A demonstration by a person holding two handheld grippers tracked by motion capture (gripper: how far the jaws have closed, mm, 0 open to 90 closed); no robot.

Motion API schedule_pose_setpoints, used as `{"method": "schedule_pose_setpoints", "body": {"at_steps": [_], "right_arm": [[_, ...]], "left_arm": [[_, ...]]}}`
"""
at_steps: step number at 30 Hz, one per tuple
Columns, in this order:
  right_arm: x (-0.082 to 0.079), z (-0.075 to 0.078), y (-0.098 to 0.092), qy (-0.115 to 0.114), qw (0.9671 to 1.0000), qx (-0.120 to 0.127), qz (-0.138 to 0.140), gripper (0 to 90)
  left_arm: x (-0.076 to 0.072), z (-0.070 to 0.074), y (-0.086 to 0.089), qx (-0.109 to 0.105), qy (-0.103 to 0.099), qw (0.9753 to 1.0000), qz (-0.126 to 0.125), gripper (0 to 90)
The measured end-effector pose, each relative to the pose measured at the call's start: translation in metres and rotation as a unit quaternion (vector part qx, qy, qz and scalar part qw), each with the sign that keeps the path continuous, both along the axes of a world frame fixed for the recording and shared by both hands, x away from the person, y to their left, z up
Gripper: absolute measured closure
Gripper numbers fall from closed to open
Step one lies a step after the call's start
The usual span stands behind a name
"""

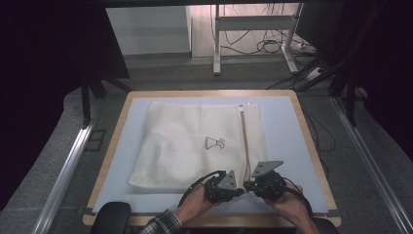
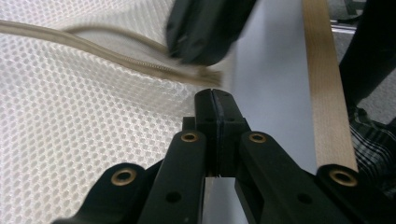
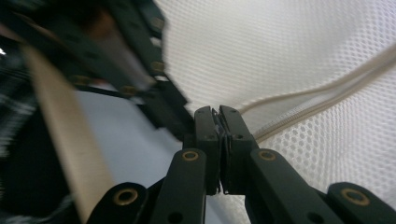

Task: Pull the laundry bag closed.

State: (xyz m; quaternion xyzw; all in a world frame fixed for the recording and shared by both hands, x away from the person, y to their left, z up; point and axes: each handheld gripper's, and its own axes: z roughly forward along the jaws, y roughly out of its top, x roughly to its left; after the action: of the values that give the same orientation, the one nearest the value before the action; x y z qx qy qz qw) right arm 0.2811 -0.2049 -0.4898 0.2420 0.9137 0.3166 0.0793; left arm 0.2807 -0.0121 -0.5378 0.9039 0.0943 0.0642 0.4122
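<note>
Left hand: it comes in from the bottom of the high view, with a checked sleeve behind it, and holds its tongs pointing toward the other tongs.
Right hand: it comes in from the bottom too, just beside the left one, and its tongs point inward.
Left gripper: its two black jaws are pressed tight together in the left gripper view; I cannot tell if any cloth is between them.
Right gripper: its jaws are squeezed nearly together with something thin pinched between them in the right gripper view; I cannot tell what it is.
Mesh bag: one white net bag, lying flat on the blue mat, stretching away in front of both tongs.
Zipper: one tan zipper, its near end right at the tips of both tongs.
Drawing: one small dark picture on the bag, well ahead of the tongs.
Count: two hands, two tongs, one bag, one zipper.
</note>
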Motion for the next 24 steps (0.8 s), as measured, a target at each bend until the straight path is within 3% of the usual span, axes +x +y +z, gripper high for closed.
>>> {"method": "schedule_pose_setpoints", "body": {"at_steps": [3, 5, 8, 11, 15, 18, 24], "right_arm": [[0.0, 0.004, -0.006, 0.007, 0.9997, 0.025, 0.004, 87.2], [0.001, 0.003, -0.005, 0.01, 0.9998, 0.019, 0.002, 87.1], [0.002, 0.001, -0.002, 0.01, 0.9999, 0.007, 0.0, 87.1], [0.004, -0.001, 0.0, 0.007, 1.0, -0.001, -0.006, 87.1], [0.008, -0.003, 0.002, -0.017, 0.9995, -0.014, -0.022, 87.2], [0.014, 0.0, -0.001, -0.027, 0.999, -0.011, -0.035, 87.2], [0.023, -0.003, -0.002, -0.016, 0.9995, -0.005, -0.028, 87.1]], "left_arm": [[-0.003, 0.002, -0.002, -0.017, -0.008, 0.9998, -0.002, 89.5], [-0.005, 0.002, -0.004, -0.022, -0.001, 0.9997, -0.006, 85.7], [-0.005, 0.0, -0.007, -0.002, -0.005, 1.0, -0.007, 89.4], [-0.004, -0.001, -0.008, -0.003, 0.003, 1.0, -0.008, 90.0], [-0.004, -0.001, -0.008, 0.0, 0.006, 0.9999, -0.011, 90.0], [-0.003, -0.001, -0.008, -0.001, 0.009, 0.9999, -0.012, 90.0], [-0.003, -0.001, -0.008, 0.001, 0.008, 0.9999, -0.014, 90.0]]}}
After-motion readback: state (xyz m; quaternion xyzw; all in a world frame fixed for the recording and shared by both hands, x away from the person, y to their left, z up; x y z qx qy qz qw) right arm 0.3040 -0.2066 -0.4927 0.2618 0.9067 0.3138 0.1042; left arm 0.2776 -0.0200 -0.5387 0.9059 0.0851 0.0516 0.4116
